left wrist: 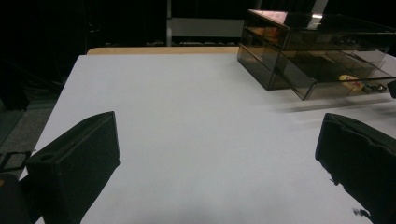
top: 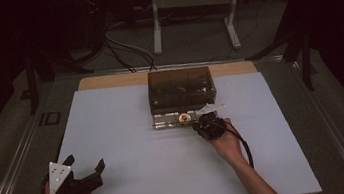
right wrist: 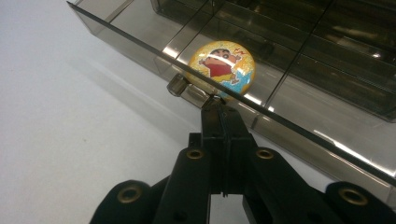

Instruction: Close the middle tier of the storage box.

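A smoky see-through drawer box (top: 181, 88) stands at the back middle of the white table top (top: 131, 147). Its bottom drawer (top: 168, 123) is pulled out toward me. Inside lies a round yellow badge (right wrist: 222, 65) with a cartoon figure, also seen from above as the badge (top: 183, 118). My right gripper (right wrist: 216, 102) is shut, its tips at the drawer's front wall (right wrist: 135, 49), just right of a small knob (right wrist: 176, 85). My left gripper (top: 86, 162) rests at the table's near left corner, jaws wide open and empty; the left gripper (left wrist: 218, 119) faces the box (left wrist: 317, 42).
A wooden strip (top: 107, 81) runs along the table's far edge. Behind it on the floor are a white frame stand (top: 193, 3) and cables (top: 123, 48). Dark rails (top: 12, 163) border the table on the left.
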Tool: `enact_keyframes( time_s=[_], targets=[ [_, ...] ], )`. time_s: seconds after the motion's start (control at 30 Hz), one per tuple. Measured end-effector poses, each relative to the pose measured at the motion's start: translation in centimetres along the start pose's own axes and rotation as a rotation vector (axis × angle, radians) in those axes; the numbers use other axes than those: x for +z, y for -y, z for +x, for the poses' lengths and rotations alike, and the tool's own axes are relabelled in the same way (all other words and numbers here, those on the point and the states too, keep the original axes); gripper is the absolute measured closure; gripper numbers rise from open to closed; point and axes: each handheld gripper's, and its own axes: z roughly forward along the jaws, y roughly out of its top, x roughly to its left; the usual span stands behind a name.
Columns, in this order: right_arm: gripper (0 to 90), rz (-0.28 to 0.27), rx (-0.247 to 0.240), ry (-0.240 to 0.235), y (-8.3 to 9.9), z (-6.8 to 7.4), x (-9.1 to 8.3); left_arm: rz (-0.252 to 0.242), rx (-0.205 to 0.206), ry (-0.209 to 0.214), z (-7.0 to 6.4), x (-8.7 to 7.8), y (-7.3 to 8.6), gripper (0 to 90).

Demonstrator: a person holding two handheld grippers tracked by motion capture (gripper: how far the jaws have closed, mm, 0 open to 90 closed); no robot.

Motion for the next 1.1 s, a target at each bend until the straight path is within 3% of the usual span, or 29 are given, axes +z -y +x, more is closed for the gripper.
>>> enact_keyframes(
  time_s=[1.1],
  targets=[
    [90.0,-0.017,0.059,0.015,-0.26,-0.6,0.77,0.004,0.003,0.001,-0.06,0.1,0.02,1.1]
  ],
)
